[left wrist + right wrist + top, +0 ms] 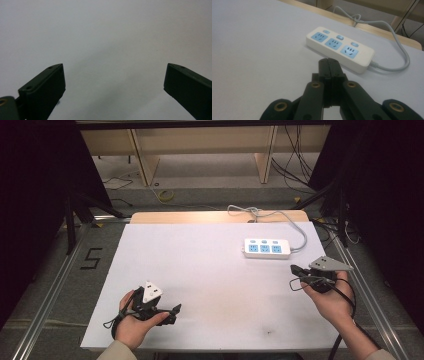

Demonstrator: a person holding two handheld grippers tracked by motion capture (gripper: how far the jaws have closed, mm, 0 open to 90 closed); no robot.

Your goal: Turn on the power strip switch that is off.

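A white power strip [267, 248] with three blue socket faces, each paired with a small blue switch, is seen lying flat on the white worktop [200, 270], towards its far right part. It is laid crosswise, and its grey cable [280, 216] is run from its right end in a loop towards the far edge.
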